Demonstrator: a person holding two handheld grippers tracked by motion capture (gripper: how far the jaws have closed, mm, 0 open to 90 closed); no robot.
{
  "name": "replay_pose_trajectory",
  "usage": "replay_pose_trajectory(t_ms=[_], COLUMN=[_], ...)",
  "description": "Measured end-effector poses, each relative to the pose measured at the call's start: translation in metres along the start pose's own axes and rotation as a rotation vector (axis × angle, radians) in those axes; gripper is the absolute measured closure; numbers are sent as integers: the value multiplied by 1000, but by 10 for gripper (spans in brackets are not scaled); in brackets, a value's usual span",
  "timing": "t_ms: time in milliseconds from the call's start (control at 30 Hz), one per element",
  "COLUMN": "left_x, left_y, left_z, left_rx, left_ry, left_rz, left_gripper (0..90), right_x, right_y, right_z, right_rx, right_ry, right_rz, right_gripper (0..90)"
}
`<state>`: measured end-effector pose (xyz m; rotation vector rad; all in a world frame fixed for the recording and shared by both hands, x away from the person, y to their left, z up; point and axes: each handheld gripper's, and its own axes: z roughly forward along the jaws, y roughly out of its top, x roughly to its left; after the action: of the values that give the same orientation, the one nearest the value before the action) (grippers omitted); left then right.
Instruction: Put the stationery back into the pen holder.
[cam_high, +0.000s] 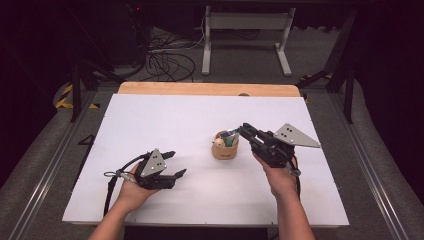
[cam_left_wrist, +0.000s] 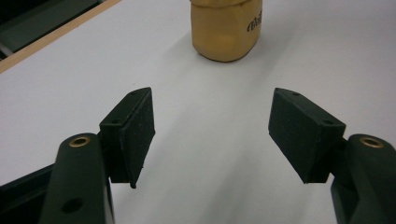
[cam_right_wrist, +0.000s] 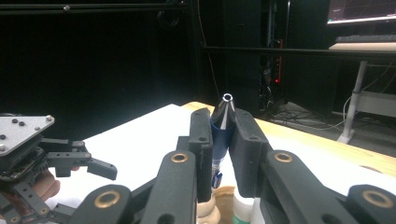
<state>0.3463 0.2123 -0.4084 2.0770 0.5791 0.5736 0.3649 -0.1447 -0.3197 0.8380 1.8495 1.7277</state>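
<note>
Contents of the tan cup (cam_high: 225, 149) at mid-desk (cam_high: 150, 120) are hard to make out beyond a green-white item (cam_high: 231, 140). A blue pen (cam_right_wrist: 221, 133), tip upward, is clamped by the right tool (cam_right_wrist: 219, 140) above the cup. The left tool (cam_left_wrist: 212, 133) is held wide, nothing between its pads.

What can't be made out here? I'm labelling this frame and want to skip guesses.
- Pen: its lower barrel, right gripper view, hidden between the right gripper jaws.
- Cup: its top and printed text, left gripper view, cut by the upper edge.
- Cup contents: high view, too small to identify.
</note>
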Motion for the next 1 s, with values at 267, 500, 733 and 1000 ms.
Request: replay_pose_trajectory(t_ms=[267, 500, 733, 1000], left_x=[0, 0, 1, 1], left_y=[0, 0, 0, 0], left_z=[0, 0, 0, 0], left_rx=[1, 0, 1, 2], left_ry=[2, 2, 6, 6], left_rz=[5, -1, -1, -1], left_gripper=[320, 319, 315, 315], right_x=[-3, -3, -1, 2], right_y=[-1, -4, -11, -21], right_z=[0, 5, 13, 24], right_rx=[25, 73, 133, 170], right_ry=[-21, -41, -48, -61], right_rz=[-9, -37, -54, -73], right_gripper=[803, 803, 803, 802])
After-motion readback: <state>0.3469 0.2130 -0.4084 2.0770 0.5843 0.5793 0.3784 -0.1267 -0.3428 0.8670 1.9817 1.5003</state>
